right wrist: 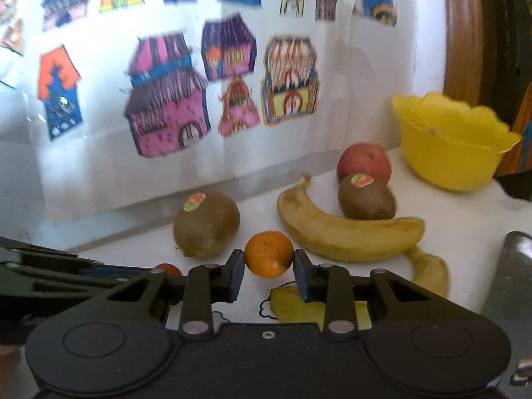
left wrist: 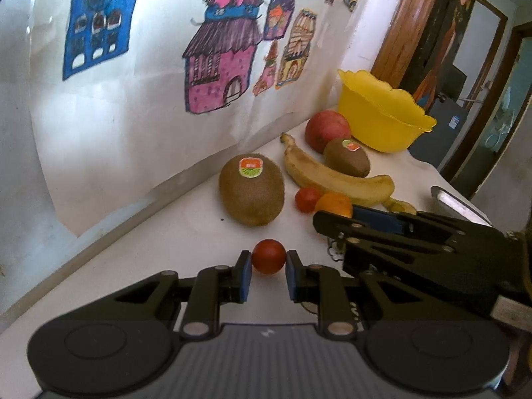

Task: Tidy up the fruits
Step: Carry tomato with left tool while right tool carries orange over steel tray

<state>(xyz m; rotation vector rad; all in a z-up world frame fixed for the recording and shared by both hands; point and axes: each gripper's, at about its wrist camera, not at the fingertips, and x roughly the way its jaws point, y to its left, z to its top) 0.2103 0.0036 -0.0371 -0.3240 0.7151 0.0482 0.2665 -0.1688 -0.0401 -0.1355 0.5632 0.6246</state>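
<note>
My left gripper (left wrist: 268, 267) is shut on a small red cherry tomato (left wrist: 268, 255) just above the white table. My right gripper (right wrist: 269, 271) is shut on a small orange mandarin (right wrist: 268, 258), lifted slightly off the table; its black fingers (left wrist: 382, 229) reach in from the right in the left wrist view, where the mandarin (left wrist: 333, 203) shows beyond them. Beyond lie a large kiwi (left wrist: 251, 190), a second cherry tomato (left wrist: 307, 199), a banana (left wrist: 335, 176), a smaller kiwi (left wrist: 346, 157) and a red apple (left wrist: 327, 130). A yellow scalloped bowl (left wrist: 382, 116) stands at the back right.
A wall with paper drawings of houses (left wrist: 219, 66) runs close behind the fruit on the left. Another banana (right wrist: 429, 271) lies under my right gripper. A metal edge (right wrist: 518, 266) shows at the right. A wooden door frame (left wrist: 409, 16) rises behind the bowl.
</note>
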